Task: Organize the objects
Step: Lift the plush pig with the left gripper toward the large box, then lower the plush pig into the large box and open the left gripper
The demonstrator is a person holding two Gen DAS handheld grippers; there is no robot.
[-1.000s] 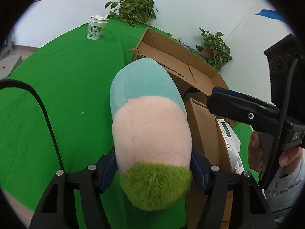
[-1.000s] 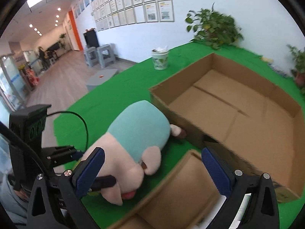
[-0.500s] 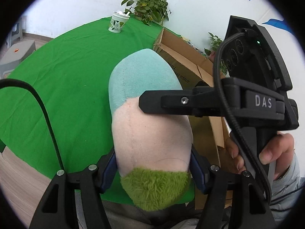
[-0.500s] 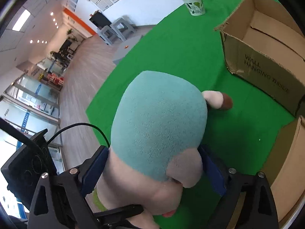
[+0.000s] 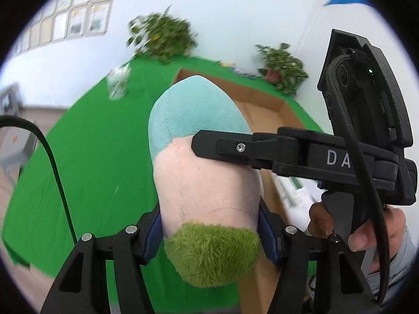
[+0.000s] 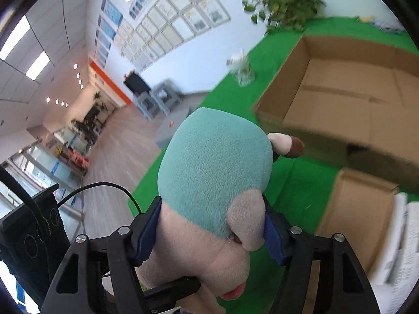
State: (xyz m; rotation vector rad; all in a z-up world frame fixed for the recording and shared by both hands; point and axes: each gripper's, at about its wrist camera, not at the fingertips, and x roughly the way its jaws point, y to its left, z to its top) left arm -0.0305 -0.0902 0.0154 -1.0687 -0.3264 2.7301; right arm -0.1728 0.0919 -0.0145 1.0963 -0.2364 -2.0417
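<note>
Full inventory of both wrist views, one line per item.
plush toy: 1, teal top, pink body, green fuzzy end, held above the cloth between both claws
green cloth: 1, green, covers the table
large cardboard box: 1, brown, open and empty, on the cloth beyond the toy
second cardboard box: 1, brown, nearer, right of the toy
white printed papers: white, beside the nearer box; count unclear
paper cup: 1, white with green print, far on the cloth, blurred
potted plants: 2, green, at the table's far edge
framed sheets: many, white, on the wall
left claw: 1, black, blue pads, shut on the toy
right claw: 1, black, blue pads, just closed onto the toy
hand: 1, gripping the right claw's handle
</note>
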